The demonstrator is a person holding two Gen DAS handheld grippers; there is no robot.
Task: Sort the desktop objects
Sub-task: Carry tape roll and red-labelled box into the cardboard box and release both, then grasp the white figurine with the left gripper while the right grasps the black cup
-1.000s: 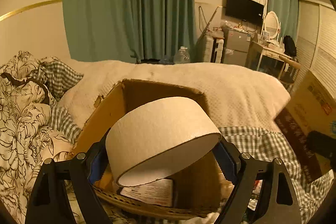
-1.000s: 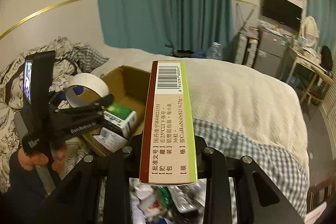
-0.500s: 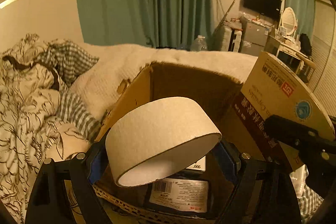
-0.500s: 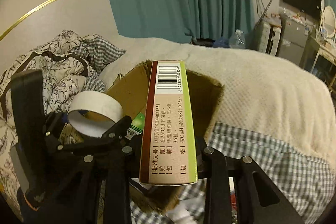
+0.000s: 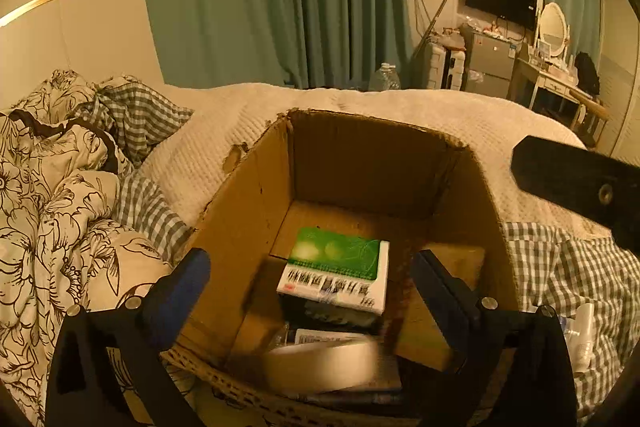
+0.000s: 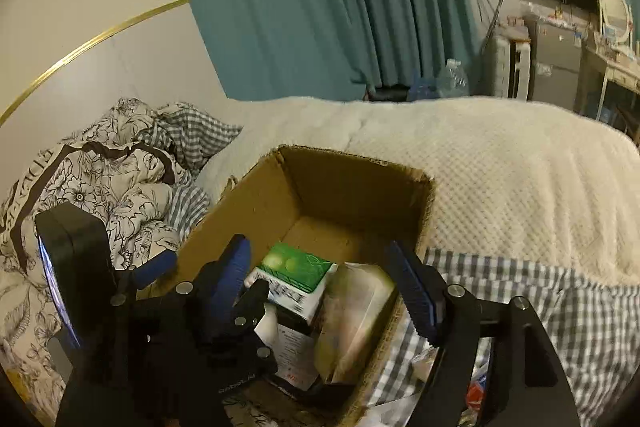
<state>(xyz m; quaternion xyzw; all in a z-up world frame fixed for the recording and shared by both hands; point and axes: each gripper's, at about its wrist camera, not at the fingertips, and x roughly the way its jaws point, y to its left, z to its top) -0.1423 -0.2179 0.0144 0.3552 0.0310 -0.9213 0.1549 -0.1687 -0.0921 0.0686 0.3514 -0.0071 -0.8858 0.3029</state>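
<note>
An open cardboard box (image 5: 248, 219) stands on the bed, with a green and white carton (image 5: 336, 267) inside. My left gripper (image 5: 308, 261) hangs over it, its jaws opening wide. The white tape roll (image 5: 320, 363) is a blur below them, loose inside the box's near wall. My right gripper (image 6: 318, 247) is over the same box (image 6: 256, 211), its jaws also opening. The tall medicine box (image 6: 352, 311) lies blurred in the box beneath them, free of both pads. One right finger (image 5: 576, 187) crosses the left wrist view. A blue left pad (image 6: 158, 265) shows in the right wrist view.
A rumpled floral quilt (image 5: 60, 211) lies left of the box, and a white blanket (image 6: 500, 179) behind it. Right of it, small loose packets (image 6: 476, 395) and a small bottle (image 5: 582, 331) lie on the checked sheet (image 5: 560, 275).
Both grippers came in over the box and let go. The tape roll left the left jaws and the medicine box left the right jaws; both dropped into the box.
</note>
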